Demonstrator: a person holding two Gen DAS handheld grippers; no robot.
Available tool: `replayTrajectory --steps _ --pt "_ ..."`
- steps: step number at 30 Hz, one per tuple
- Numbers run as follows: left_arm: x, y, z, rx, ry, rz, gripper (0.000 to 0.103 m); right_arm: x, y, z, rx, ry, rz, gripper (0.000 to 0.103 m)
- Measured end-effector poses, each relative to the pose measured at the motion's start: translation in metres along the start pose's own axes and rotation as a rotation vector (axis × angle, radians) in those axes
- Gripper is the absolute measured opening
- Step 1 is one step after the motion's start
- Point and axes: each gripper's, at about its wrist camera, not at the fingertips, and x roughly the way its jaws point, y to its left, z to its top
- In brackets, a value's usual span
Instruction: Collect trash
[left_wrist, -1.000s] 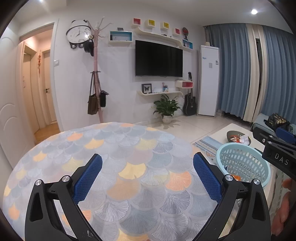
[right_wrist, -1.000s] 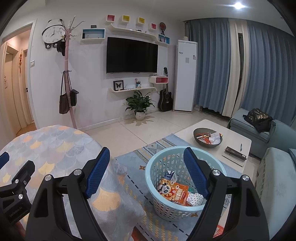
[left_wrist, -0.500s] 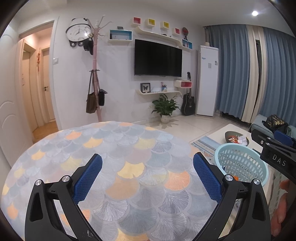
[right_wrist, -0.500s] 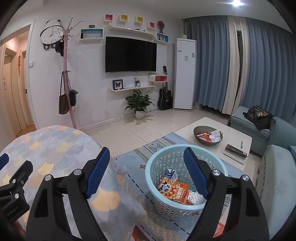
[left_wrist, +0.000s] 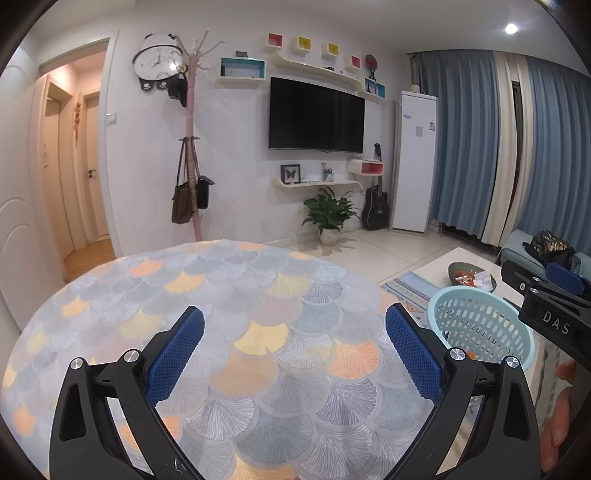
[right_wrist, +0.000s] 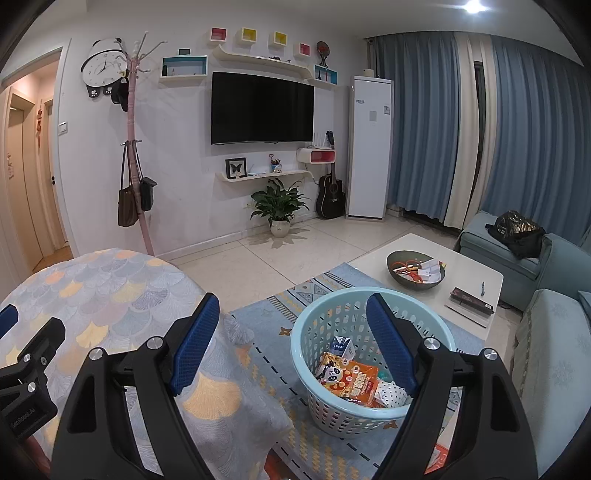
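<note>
Here, over the round table (left_wrist: 258, 306) with its scale-patterned cloth, the left gripper (left_wrist: 295, 341) hangs with its blue pads spread wide and nothing between them. Just right of the table, on the blue rug (right_wrist: 266, 325), stands the pale blue basket (right_wrist: 314, 332); inside it lie an orange snack packet (right_wrist: 351, 380), a small carton (right_wrist: 341, 345) and a crumpled white wrapper (right_wrist: 389, 391). The right gripper (right_wrist: 291, 341) hovers above the basket's near rim, released, gripping nothing. Further right, a low white table (right_wrist: 472, 273) carries a dark bowl (right_wrist: 415, 271).
</note>
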Motion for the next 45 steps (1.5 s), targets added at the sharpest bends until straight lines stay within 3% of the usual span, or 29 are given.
replayTrajectory --steps 29,34,45 --pt "-0.003 -0.008 0.002 -0.009 -0.007 0.016 0.096 -0.003 -0.002 0.0 -0.005 0.001 0.01 0.078" --pt "-0.007 -0.008 0.008 -0.037 0.012 0.027 0.095 -0.008 0.0 0.001 -0.032 0.005 -0.032 0.078" --pt "-0.038 -0.002 0.013 -0.032 -0.01 0.061 0.095 -0.028 -0.001 0.008 -0.001 -0.017 0.022 0.078"
